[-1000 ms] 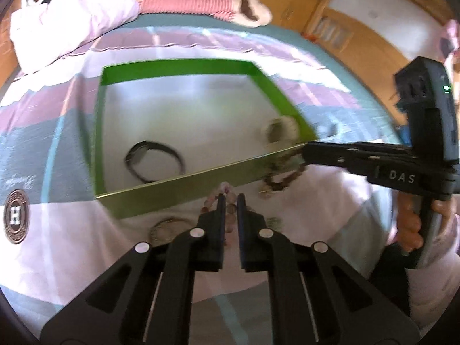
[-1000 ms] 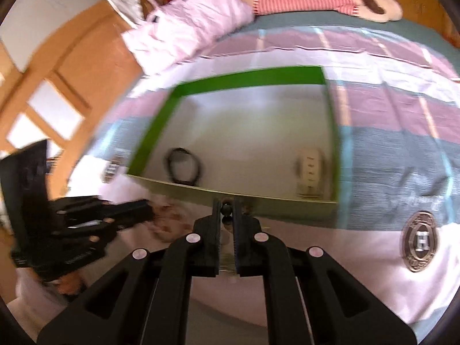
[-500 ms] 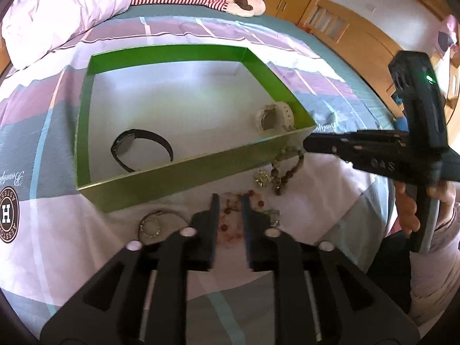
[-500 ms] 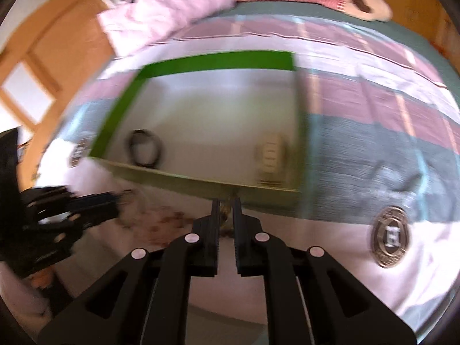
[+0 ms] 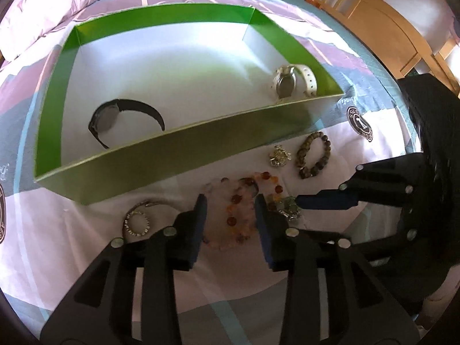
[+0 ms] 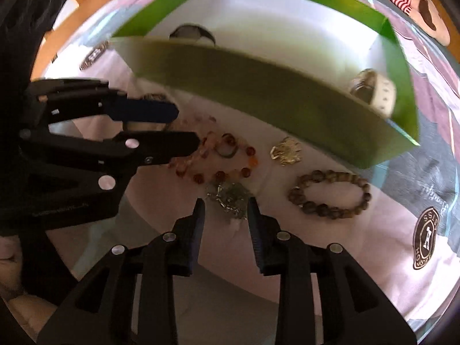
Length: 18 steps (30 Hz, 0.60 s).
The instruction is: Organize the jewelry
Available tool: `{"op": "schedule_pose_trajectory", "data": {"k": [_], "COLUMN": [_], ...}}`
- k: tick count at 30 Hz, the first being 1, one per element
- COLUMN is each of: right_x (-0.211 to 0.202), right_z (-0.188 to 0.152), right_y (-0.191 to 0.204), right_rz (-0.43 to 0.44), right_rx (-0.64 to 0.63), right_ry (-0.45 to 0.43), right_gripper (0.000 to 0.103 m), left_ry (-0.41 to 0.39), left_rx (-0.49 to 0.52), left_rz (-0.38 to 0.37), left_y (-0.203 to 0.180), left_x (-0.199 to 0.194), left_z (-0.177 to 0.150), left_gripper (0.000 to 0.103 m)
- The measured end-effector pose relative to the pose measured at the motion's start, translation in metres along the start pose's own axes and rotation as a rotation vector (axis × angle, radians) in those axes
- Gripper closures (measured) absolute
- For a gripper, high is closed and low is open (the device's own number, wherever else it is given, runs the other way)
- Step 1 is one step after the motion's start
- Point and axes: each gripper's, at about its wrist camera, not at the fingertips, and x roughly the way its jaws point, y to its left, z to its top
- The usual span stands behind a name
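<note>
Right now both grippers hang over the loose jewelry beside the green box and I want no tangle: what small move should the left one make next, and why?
Probably lower the left gripper straight down and close on the orange bead bracelet. Its jaws have just been opening and already straddle those beads without pressing them, while the right gripper is open over the greenish chain piece.

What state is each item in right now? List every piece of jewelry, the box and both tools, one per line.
Green box: open, no lid on.
Black watch: inside box.
White watch: inside box, on its side.
Orange bead bracelet: on the bedsheet, outside box, between the left tool's tips.
Brown bead bracelet: on the sheet, untouched.
Gold charm: on the sheet.
Left tool: open, just been opening.
Right tool: open, just been opening, over a green-silver piece.
</note>
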Motion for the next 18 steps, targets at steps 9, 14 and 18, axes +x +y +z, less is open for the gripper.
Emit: {"op": "schedule_pose_trajectory", "data": {"k": [9,14,18], "right_x": [-0.009,-0.01,-0.01], "right_z": [0.002,0.001,0.002], "right_y": [-0.017,-0.02,-0.02], "right_rz": [-0.056,-0.071,-0.071], "right_rx": [0.054,0.067,0.07], "right_ry": [-0.022,-0.024,-0.026], "right_gripper": [0.098,0.098,0.098], "left_ry": [0.02,0.057,0.073], "left_rx": [0.018,-0.008,-0.024], "left_rz": [0.042,0.029,0.017], "left_y": [-0.002,0.004,0.008], "left_x": [0.01,0.015,0.015], "left_z": [-0.001,-0.002,-0.003], "left_gripper": [0.065,0.061,0.066]}}
